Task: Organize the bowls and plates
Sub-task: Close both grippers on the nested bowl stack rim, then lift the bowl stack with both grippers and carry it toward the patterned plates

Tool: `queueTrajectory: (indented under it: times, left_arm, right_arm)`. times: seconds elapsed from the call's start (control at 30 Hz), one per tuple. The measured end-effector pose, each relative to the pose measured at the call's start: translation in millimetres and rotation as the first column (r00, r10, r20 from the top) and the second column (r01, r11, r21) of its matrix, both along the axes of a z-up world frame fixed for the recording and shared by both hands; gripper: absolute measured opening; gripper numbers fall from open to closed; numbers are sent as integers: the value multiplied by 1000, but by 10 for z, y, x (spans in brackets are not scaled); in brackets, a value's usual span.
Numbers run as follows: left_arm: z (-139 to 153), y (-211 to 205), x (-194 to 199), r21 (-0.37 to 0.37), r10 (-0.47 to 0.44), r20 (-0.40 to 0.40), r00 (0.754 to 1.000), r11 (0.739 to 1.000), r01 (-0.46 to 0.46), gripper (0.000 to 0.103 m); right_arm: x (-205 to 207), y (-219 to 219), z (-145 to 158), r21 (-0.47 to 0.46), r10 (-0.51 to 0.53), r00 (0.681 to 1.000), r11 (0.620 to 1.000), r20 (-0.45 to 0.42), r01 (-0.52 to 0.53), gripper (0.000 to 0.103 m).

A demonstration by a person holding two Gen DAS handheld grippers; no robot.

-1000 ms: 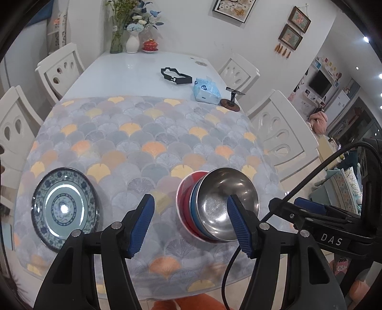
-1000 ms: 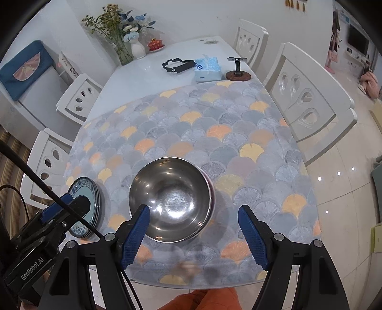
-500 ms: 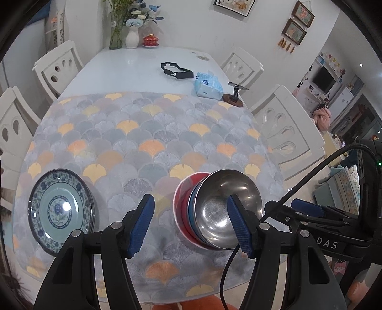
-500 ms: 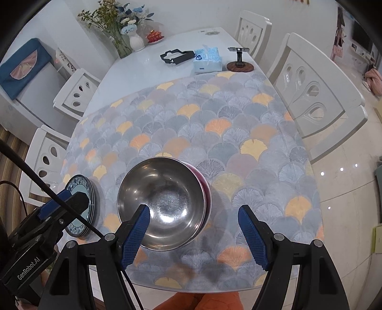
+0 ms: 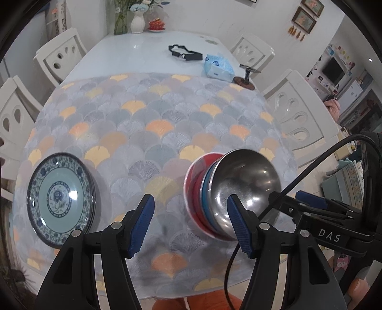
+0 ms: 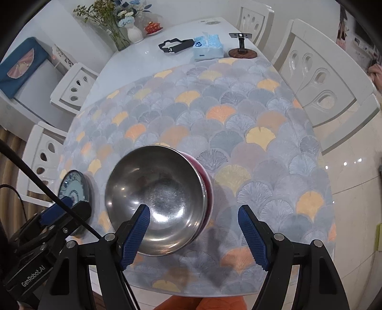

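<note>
Both grippers hung open and empty over a patterned tablecloth (image 5: 167, 114): the left gripper (image 5: 188, 226) between a blue-patterned plate (image 5: 59, 198) and stacked bowls (image 5: 238, 190), the right gripper (image 6: 193, 233) just above the steel top bowl (image 6: 157, 198).

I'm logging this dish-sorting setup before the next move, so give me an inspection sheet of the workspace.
Surface: white table, fan-patterned cloth over the near half.
Job's things: steel bowl atop a blue and red bowl stack; blue-patterned plates beside it.
Clutter: tissue pack, black strap, phone stand, vase.
Grippers: left gripper, right gripper both open, empty.
Cables: black cable.
Surroundings: white chairs.
</note>
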State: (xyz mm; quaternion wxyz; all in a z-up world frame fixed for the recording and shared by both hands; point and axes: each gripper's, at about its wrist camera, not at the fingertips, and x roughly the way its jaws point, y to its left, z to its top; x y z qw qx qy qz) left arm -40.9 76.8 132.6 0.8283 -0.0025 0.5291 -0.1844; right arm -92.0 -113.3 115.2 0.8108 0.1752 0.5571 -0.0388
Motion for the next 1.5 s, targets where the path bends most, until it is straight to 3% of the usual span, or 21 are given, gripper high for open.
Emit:
queueTrajectory:
  times: [0.5,0.7,0.93,1.13,1.3,1.4,1.5]
  left_arm:
    - [-124,68,72,-7,7,-23,1000,1000,-7,61]
    - [-190,121,159,-64,25,-71,997,997,-30,61]
    - [-345,157,266,-190,29,-163,986,980,-61,61]
    - [-564,107,365,-286,12,-239,971,955,-82,61]
    - [-671,44,414,-303,13,-256,967,949,-92,59]
    - [-720,16,425,-307,9,-267,964,947,-93,53]
    - [-788,17,430,-330,12,-282,959,938,-109,49]
  right_arm:
    - [82,139,-62,-82,43,999,996,8,-42,74]
    - [103,128,-78,-73,39,999,997,6,-39,74]
    - [130,-102,-179,59,-12,1000,998,7,12,74]
    - [160,-240,-403,220,-46,999,974,-8,47,74]
    - [189,-329,-542,304,-64,998,951,0,61,74]
    - [217,-360,-634,334,-62,998,941,-12,63,74]
    - [248,-370,-743,384,-50,998,922,-24,55,68]
